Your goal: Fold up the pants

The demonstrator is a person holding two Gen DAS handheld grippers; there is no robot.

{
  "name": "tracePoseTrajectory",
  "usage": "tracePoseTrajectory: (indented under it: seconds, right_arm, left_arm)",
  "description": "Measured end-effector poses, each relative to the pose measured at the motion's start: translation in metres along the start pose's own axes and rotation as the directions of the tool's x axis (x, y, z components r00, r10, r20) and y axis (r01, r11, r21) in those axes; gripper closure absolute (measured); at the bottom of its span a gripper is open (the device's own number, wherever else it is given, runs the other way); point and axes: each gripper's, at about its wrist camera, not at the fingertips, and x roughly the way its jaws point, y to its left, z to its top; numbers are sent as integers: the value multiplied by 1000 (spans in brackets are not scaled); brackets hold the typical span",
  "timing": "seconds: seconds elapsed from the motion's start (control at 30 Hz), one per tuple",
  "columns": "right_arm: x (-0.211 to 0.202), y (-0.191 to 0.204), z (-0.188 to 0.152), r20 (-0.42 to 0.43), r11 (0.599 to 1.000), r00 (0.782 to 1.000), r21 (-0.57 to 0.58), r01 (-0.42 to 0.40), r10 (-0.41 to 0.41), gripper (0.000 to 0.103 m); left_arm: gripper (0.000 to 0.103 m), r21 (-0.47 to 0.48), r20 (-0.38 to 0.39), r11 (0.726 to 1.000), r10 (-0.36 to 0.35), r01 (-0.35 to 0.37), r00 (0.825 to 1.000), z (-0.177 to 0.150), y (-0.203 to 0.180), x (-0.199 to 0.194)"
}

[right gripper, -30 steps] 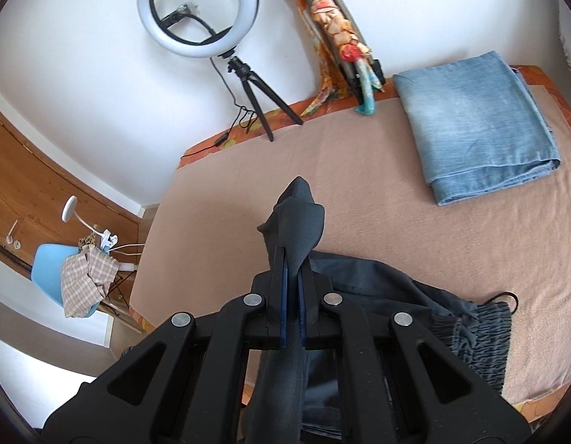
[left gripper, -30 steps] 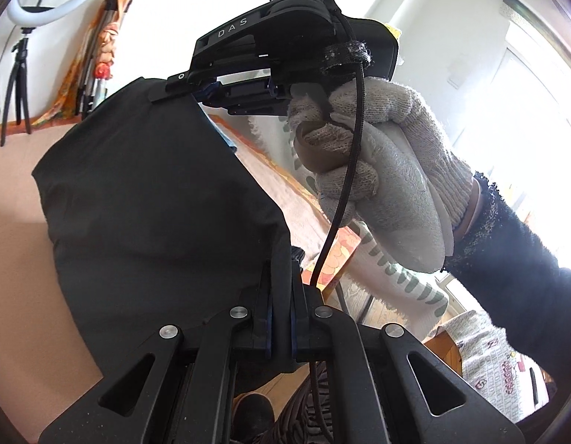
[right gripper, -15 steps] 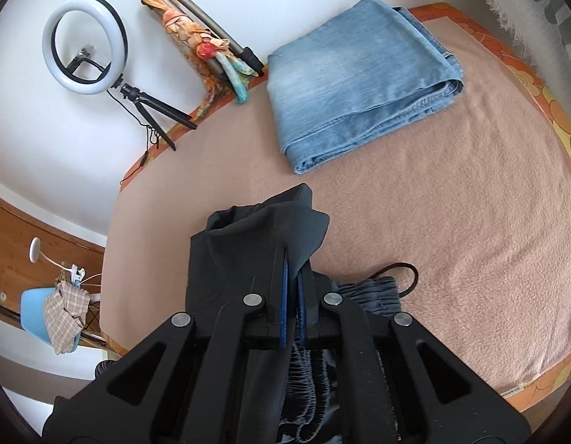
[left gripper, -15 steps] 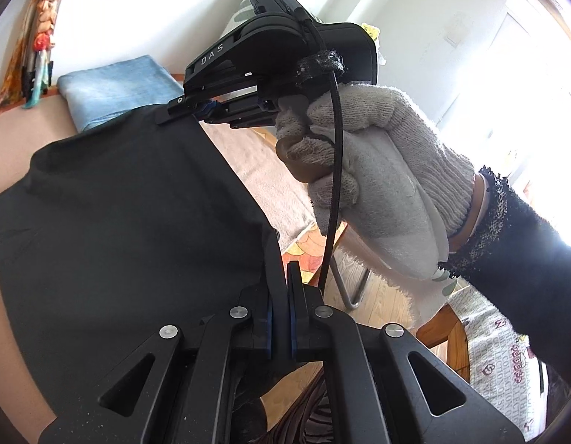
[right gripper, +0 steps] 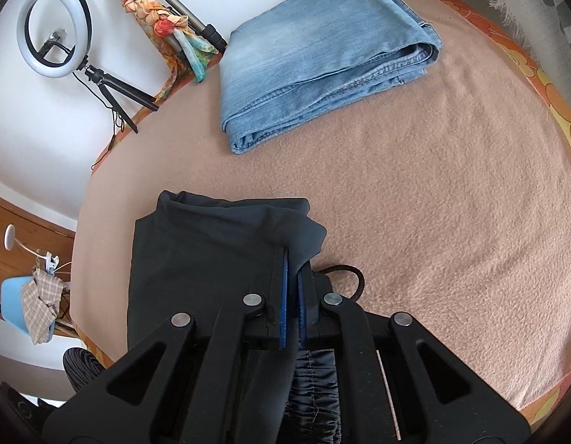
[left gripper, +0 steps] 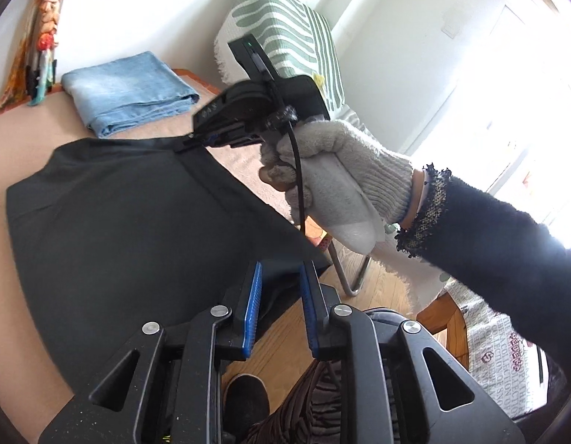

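Note:
The black pants (left gripper: 118, 214) lie folded over on the tan blanket (right gripper: 433, 185), near its front edge. My left gripper (left gripper: 279, 277) is open, its blue pads on either side of the pants' near corner without pinching it. My right gripper (right gripper: 292, 259) is shut on a fold of the black pants (right gripper: 211, 251); it also shows in the left wrist view (left gripper: 191, 142), held by a gloved hand and pinching the pants' far corner just above the blanket. The elastic waistband (right gripper: 315, 381) and a drawstring loop (right gripper: 348, 275) lie under the right gripper.
Folded blue jeans (right gripper: 315, 55) lie at the back of the blanket. A ring light on a tripod (right gripper: 56, 29) and a scarf-wrapped tripod (right gripper: 167, 26) stand against the wall. A chair with a green-striped throw (left gripper: 285, 29) stands beside the table. Wooden floor lies below.
My left gripper has opened and let go of the pants' corner. Both grippers came down, and the pants now lie flatter on the blanket. The right gripper still holds its fold.

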Motion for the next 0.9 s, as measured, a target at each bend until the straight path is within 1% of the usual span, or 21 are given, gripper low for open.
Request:
tracePoseTrajectory:
  seconds: [0.1, 0.17, 0.23, 0.33, 0.4, 0.47, 0.5, 0.53, 0.57, 0.6, 0.63, 0.7, 0.77, 0.83, 0.9]
  right_arm:
    - [4, -2, 0, 6, 1000, 1000, -21, -3, 3, 98]
    - [7, -2, 1, 4, 999, 1000, -36, 6, -6, 98]
    - [9, -1, 3, 8, 999, 1000, -49, 19, -18, 98]
    - [7, 4, 5, 15, 996, 1000, -84, 26, -25, 97]
    - [-3, 8, 4, 22, 995, 999, -96, 28, -26, 97]
    - [-18, 12, 1, 33, 994, 999, -110, 25, -21, 87]
    - [-24, 13, -2, 32, 994, 999, -111, 23, -20, 68]
    - [-30, 13, -4, 26, 994, 999, -110, 24, -21, 55]
    - [-36, 12, -8, 28, 994, 999, -109, 25, -22, 37]
    - [-41, 10, -12, 34, 994, 999, -109, 29, -25, 33]
    - [-46, 8, -17, 32, 994, 999, -106, 27, -24, 33]
    - [-48, 3, -26, -2, 995, 1000, -100, -3, 3, 32]
    - [-47, -1, -35, -37, 994, 999, -105, -10, 6, 29]
    - [-42, -5, -44, -74, 993, 997, -116, -19, 11, 23]
    - [-33, -11, -51, -112, 994, 994, -110, -23, 11, 23]
  left_arm:
    - [81, -64, 30, 997, 41, -39, 999, -9, 24, -28]
    - [81, -110, 39, 990, 96, -91, 995, -16, 40, -42]
    - [81, -160, 43, 978, 140, -131, 989, -25, 58, -55]
    - [81, -236, 30, 955, 192, -180, 981, -42, 80, -70]
    - [81, -255, 16, 944, 222, -211, 975, -52, 92, -69]
    - [77, -260, 3, 936, 247, -238, 969, -54, 104, -68]
    - [68, -279, -1, 930, 248, -239, 969, -53, 111, -65]
    - [61, -306, 0, 924, 242, -230, 970, -53, 119, -65]
    - [60, -330, 2, 917, 236, -222, 972, -54, 126, -65]
    - [60, -351, 0, 910, 238, -223, 971, -52, 133, -64]
    - [60, -368, -1, 903, 239, -223, 971, -50, 140, -63]
    - [60, -405, -8, 892, 218, -203, 976, -47, 149, -58]
    - [60, -438, -17, 880, 199, -186, 980, -45, 158, -51]
    - [59, -456, -27, 872, 189, -180, 982, -43, 165, -44]
    - [59, -471, -33, 865, 177, -172, 984, -41, 167, -39]
